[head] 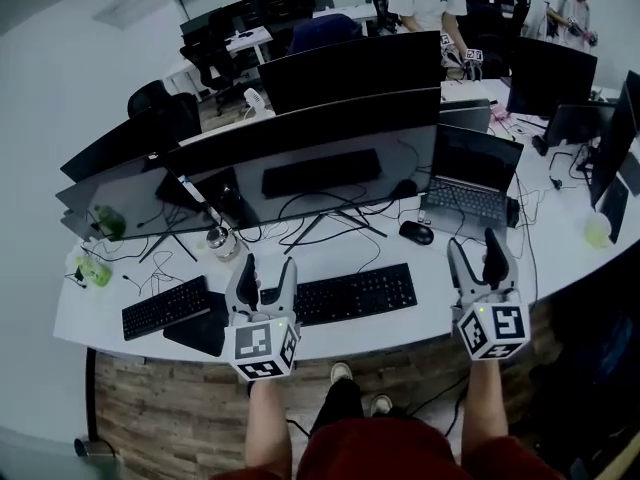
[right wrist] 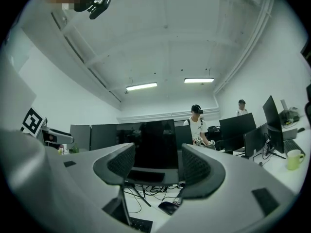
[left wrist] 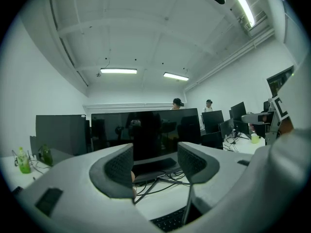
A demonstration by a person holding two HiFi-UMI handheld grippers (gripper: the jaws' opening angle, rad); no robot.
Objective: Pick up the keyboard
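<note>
black keyboard | left end below left tool | apparently untouched

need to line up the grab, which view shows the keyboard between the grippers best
Head view: the keyboard lies nearly whole, its left end behind the left gripper. Each gripper view catches only a corner of keys at its bottom edge.
</note>
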